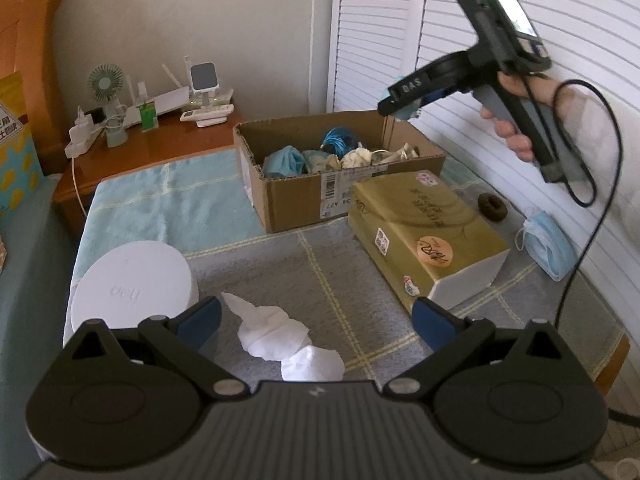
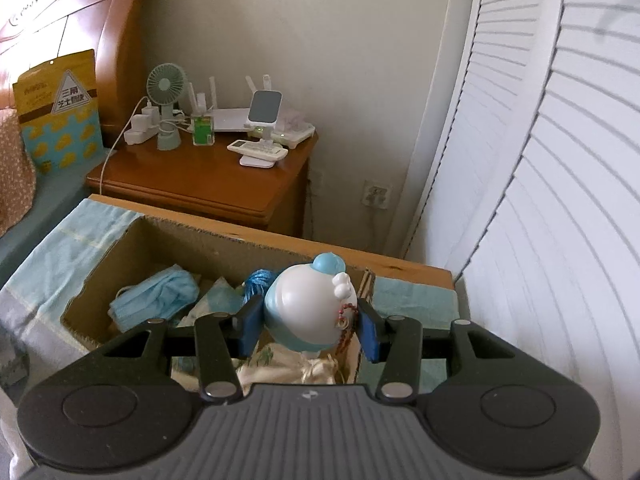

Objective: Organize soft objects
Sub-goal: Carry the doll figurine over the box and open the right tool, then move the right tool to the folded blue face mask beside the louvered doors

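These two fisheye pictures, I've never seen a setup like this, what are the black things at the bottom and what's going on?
No robot here: a person holds a two-finger gripper in each hand, and each gripper carries a camera looking along its fingers. The black shapes at the bottom are those grippers seen from behind.

The left-hand view shows the left gripper, jaws open and empty, above a crumpled white tissue. On the checked cloth lie a white round container, a gold tissue pack, a brown hair tie and a blue face mask. The cardboard box already holds soft things.

The right-hand view shows the right gripper clamped on a small blue-and-white toy figure, above that box. The left view shows this gripper from outside, held in a hand.
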Demonstrator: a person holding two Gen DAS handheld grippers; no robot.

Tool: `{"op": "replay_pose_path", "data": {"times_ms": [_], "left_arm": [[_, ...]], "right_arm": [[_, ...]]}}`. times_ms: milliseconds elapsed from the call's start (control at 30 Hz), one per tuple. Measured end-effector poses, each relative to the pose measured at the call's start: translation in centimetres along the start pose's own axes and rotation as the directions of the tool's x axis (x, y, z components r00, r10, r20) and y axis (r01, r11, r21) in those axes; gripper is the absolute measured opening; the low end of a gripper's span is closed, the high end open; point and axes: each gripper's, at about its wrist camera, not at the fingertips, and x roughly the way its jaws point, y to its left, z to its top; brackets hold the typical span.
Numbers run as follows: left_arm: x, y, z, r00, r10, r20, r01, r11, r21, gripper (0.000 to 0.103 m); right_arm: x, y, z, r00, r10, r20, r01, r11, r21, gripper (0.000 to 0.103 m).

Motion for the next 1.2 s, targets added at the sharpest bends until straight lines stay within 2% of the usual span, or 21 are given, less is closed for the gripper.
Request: {"op": "replay_pose_path", "data": {"times_ms": [133,167,200,267,367,500,933,1200], "left_arm": [[0.1,-0.4,-0.1,1.0,-0.006,0.0,0.006,1.0,0.008,0.101],[0.1,-0.5,-0.1,1.0,-0.002,-0.004,0.002,1.0,0.012,0.101],[0.2,-0.6,-0.1,1.0,0.003,-0.008,-0.003,1.0,0.016,0.101],[0.1,-0.9,-0.2,1.0,0.009,-0.01,-0.009,1.0,0.023,0.101],[-0.1,-0.9,-0.3,1.0,0.002,-0.007,-0.001,1.0,0.022,0.101],[-0.3,-1.0,-0.4,1.0,0.006,-0.006,-0.006,1.0,0.019,0.101],[-1.2,-1.0,-0.8,1.0,0.012,0.003,-0.011,1.0,-0.004,0.101],[-1.3,-0.8,-1.5,1.0,0.01,-0.002,-0.01,1.0,-0.008,0.101]], "right_arm": [[1.0,-0.1,0.7,1.0,0.016,-0.011,-0.016,1.0,0.007,0.055],[1.1,0.0,0.8,1.0,0.012,-0.004,-0.012,1.0,0.009,0.063],[1.0,0.0,0.9,1.0,0.006,0.003,-0.006,1.0,0.01,0.077],[0.6,0.3,0.9,1.0,0.003,0.028,-0.002,1.0,-0.002,0.087],[0.2,0.6,0.7,1.0,-0.004,0.029,0.005,1.0,-0.025,0.09],[-0.9,0.4,0.3,0.999,-0.005,0.049,0.006,1.0,-0.022,0.103],[-5.8,0.4,-2.4,0.996,0.029,0.083,-0.033,0.999,0.041,0.103],[-9.4,0.6,-6.3,0.991,-0.068,0.112,0.055,0.992,0.111,0.103]]}}
